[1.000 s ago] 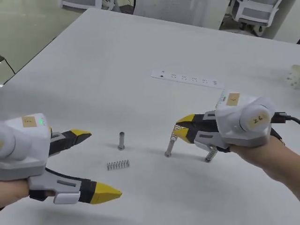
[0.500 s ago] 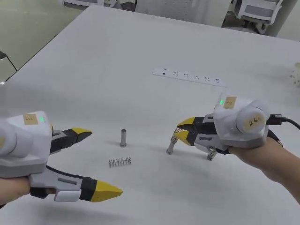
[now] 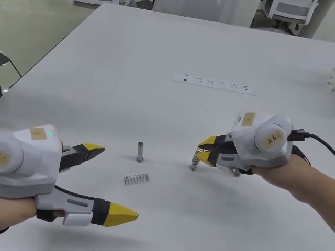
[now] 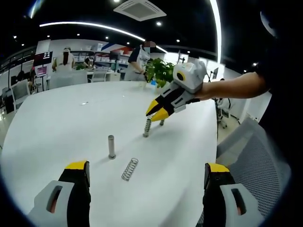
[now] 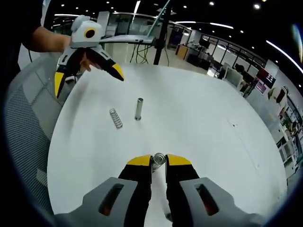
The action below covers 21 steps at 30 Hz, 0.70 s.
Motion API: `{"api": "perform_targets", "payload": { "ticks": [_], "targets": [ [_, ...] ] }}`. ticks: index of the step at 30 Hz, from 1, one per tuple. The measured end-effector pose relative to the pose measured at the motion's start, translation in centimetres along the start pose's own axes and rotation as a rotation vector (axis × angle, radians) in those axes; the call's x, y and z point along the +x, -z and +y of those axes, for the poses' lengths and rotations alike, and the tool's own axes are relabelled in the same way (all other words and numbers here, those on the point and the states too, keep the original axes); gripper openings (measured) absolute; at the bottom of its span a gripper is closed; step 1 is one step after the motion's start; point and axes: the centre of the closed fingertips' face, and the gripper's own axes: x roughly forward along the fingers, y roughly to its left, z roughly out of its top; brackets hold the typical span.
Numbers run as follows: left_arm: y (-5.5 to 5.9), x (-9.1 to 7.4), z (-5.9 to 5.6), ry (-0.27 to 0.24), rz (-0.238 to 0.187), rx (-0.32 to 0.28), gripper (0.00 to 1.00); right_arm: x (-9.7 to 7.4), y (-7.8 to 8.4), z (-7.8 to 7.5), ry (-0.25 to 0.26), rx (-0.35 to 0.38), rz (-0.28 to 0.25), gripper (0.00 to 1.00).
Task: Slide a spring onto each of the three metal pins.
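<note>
Judging by how things lie, a spring (image 3: 195, 158) is held on the middle pin (image 3: 193, 167) by the clenched right gripper (image 3: 202, 150), while a loose spring (image 3: 136, 179) and bare pin (image 3: 140, 151) left of centre are left for the wide-open left gripper (image 3: 119, 182).

Bright even overhead lighting, soft faint shadows on table (image 3: 157, 63); claw views fisheye-warped at edges; focus sharp.
</note>
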Motion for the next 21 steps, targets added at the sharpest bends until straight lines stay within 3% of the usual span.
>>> {"api": "perform_targets", "payload": {
  "ticks": [14,21],
  "targets": [
    [0.2,0.1,0.0,0.003,0.006,-0.004,0.97,0.7,1.5,0.2,-0.008,0.031,0.032,0.08],
    [0.3,0.3,-0.1,0.008,0.009,-0.004,0.97,0.8,1.4,0.0,0.000,0.081,0.008,0.08]
  ]
}}
